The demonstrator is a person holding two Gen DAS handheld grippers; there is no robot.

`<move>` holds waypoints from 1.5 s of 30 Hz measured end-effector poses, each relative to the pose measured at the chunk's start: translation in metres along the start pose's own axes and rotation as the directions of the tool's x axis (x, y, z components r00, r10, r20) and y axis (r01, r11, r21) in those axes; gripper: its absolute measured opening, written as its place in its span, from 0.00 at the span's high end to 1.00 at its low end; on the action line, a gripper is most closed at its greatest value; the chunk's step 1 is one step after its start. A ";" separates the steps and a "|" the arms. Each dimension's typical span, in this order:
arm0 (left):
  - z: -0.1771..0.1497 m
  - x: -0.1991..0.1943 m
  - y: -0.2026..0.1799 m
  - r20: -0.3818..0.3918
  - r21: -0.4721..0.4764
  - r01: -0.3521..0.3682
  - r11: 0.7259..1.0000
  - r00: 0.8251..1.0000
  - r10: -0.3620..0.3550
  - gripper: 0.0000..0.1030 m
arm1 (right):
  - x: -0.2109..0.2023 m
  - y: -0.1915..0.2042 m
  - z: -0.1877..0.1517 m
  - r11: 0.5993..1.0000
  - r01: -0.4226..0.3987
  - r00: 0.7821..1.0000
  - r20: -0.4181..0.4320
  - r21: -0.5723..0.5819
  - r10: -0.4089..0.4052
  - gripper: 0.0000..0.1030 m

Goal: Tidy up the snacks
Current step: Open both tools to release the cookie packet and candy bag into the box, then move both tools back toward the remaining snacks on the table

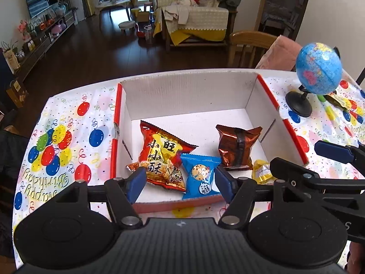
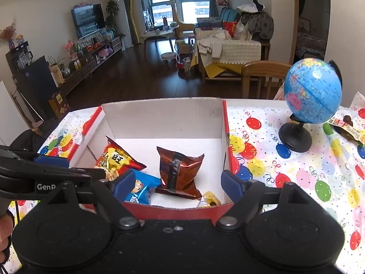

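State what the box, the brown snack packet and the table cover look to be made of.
Box: corrugated cardboard, matte white inside, red outside; fluting shows along its cut top edge.
Brown snack packet: metallised plastic film, probably; glossy, crinkled, with bright glints and a crimped back seam.
Table cover: thin plastic sheet, apparently; slight sheen, printed balloons, lying in loose wrinkles.

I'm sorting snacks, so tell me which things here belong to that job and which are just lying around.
Job: box; red packet; blue cookie packet; brown packet; yellow candy; snack by globe.

Lying about: globe; green tube; chair.
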State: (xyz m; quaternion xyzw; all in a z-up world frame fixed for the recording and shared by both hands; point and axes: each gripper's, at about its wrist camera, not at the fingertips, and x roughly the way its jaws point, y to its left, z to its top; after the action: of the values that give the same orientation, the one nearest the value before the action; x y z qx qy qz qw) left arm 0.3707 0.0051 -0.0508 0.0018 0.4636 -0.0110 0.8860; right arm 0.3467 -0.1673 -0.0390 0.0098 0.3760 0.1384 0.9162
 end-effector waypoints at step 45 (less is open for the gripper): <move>-0.133 -0.147 0.064 0.090 -0.025 0.136 0.990 0.987 -0.134 0.03 | -0.152 0.085 -0.106 0.998 -0.012 0.990 0.144 0.061 0.003 0.00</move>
State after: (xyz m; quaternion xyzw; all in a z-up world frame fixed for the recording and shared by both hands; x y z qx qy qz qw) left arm 0.1796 0.0731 -0.0064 -0.0438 0.4231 -0.0639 0.9028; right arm 0.1496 -0.1340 -0.0004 0.0492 0.3131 0.1293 0.9396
